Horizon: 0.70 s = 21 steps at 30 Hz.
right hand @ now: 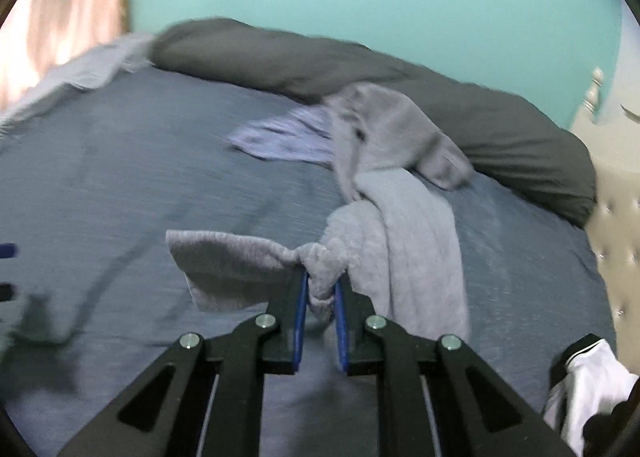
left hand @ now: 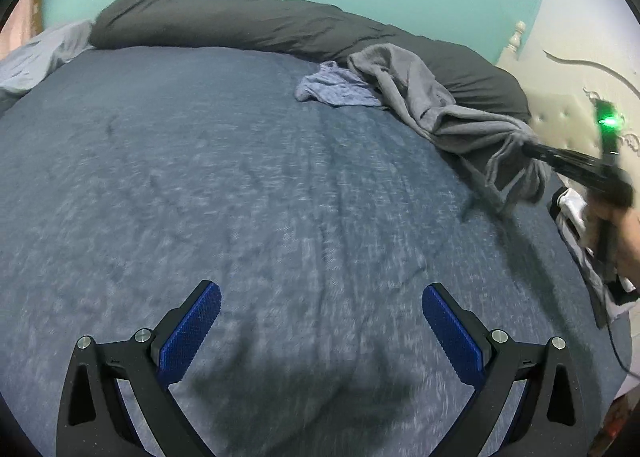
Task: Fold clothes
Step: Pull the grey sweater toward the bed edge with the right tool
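A grey knitted garment [right hand: 400, 217] trails across the blue bedspread [right hand: 120, 185] from a heap near the far pillow roll. My right gripper [right hand: 321, 289] is shut on a bunched edge of it, and a flap hangs off to the left of the pads. In the left wrist view the same grey garment [left hand: 424, 97] lies at the right, with the right gripper [left hand: 532, 151] pulling its end up, blurred. My left gripper [left hand: 321, 299] hovers over the bare bedspread [left hand: 200, 177], its blue pads wide apart with nothing between them. A light blue garment [left hand: 336, 87] lies crumpled beside the grey one.
A long dark grey pillow roll [left hand: 240, 17] lines the far side of the bed below a teal wall. A cream tufted headboard [right hand: 616, 225] stands at the right. A black-and-white garment [right hand: 592, 381] lies at the bed's right edge. A pale sheet [left hand: 36, 53] is bunched at the far left.
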Tool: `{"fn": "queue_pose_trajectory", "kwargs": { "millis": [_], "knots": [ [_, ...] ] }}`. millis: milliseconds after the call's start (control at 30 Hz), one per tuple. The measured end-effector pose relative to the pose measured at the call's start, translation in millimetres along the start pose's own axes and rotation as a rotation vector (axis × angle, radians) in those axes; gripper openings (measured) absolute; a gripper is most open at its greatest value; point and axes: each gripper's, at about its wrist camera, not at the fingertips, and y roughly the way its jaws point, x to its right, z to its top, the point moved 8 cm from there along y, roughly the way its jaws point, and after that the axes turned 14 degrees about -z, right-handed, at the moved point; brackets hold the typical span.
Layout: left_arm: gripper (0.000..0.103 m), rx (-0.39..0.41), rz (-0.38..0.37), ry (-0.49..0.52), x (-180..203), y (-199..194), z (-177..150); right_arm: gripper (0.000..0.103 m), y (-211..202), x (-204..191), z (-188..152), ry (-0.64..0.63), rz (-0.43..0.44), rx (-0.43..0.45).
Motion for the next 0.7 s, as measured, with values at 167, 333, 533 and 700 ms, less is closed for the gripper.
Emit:
{"fn": "queue_pose_trajectory", "kwargs": {
  "millis": [167, 333, 533, 700],
  "knots": [
    [0.103, 0.043, -0.005, -0.044, -7, -40, -7, 0.012, -72, -54, -1, 0.002, 0.091, 0.046],
    [0.103, 0.068, -0.003, -0.064, -14, -72, -21, 0.011, -132, -100, -11, 0.048, 0.17, 0.078],
    [0.103, 0.076, -0.01, -0.084, -20, -97, -41, 0.011, -166, -147, -38, 0.123, 0.228, 0.046],
    [0.103, 0.054, -0.024, -0.073, -22, -101, -59, 0.011, -150, -173, -72, 0.171, 0.239, -0.047]
  ]
}}
